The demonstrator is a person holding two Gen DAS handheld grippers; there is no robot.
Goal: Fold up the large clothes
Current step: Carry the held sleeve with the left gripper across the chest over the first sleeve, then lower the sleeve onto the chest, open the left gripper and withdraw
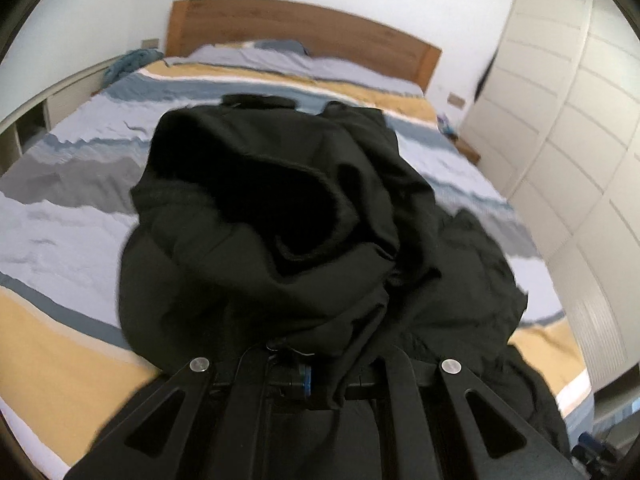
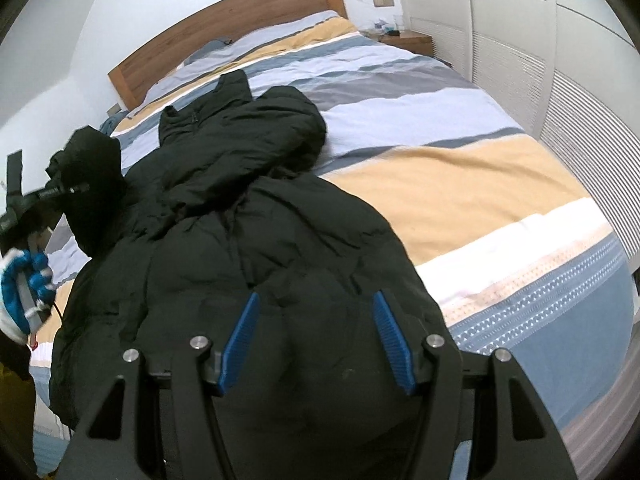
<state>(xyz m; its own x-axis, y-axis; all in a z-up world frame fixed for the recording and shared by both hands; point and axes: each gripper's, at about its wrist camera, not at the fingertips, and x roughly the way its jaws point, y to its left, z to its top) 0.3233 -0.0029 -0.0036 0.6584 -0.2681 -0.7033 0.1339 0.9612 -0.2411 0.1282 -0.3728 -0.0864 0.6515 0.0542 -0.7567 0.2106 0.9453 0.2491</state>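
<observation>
Black padded jacket [image 2: 248, 240] sprawls on the striped bed [image 2: 460, 184] as your left tongs [image 1: 304, 360], clamped on a raised sleeve, carry it across; right tongs [image 2: 316, 340] hover half-wide above the hem, ready to pin it.

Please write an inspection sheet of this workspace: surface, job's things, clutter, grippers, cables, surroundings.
Surface: bed with a striped blue, grey and tan duvet, somewhat wrinkled.
Job's things: black padded winter jacket spread along the bed; one part lifted at the left.
Clutter: crumpled blue cloth by the head of the bed.
Grippers: left gripper shut on jacket fabric; right gripper with blue pads apart over the jacket's near end; grip not clear.
Cables: thin dark cable under the gloved hand.
Surroundings: wooden headboard, white panelled wardrobe, small wooden bedside table.
</observation>
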